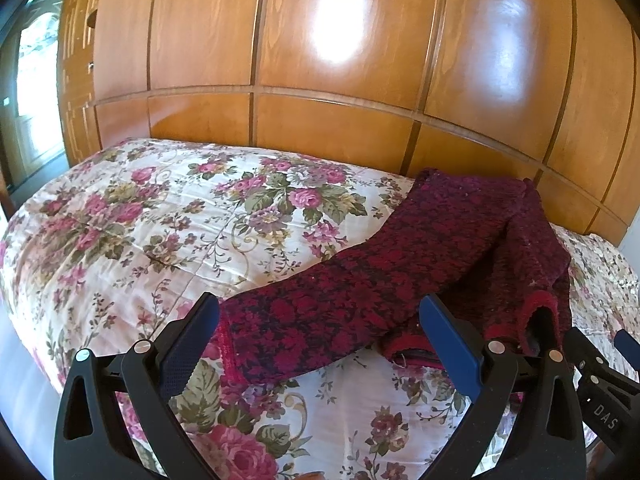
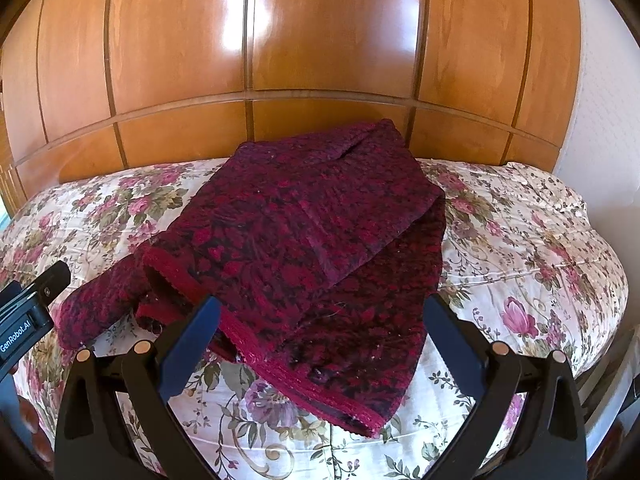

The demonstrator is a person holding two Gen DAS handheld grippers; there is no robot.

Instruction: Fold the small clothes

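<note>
The left tool (image 1: 318,338) hangs wide open with nothing between its blue pads, low over the floral bedspread (image 1: 160,232). Straight ahead of it at twelve o'clock lies a long sleeve (image 1: 360,280) of the dark red knit garment (image 2: 312,240), its hemmed cuff end (image 1: 232,344) nearest the tool. The garment lies partly folded on the bed, running off toward one o'clock, below the wooden panelled wall (image 1: 320,60).

The right tool (image 2: 320,334) is likewise fully spread and empty, with the garment's bright red bottom hem (image 2: 304,384) just ahead of its fingers.

The knit looks thick, soft and floppy, probably light but clingy against itself, so it should drape and hold a fold. Best holds, I judge, are the stitched hems and the cuff, where the fabric is doubled and firmer.
</note>
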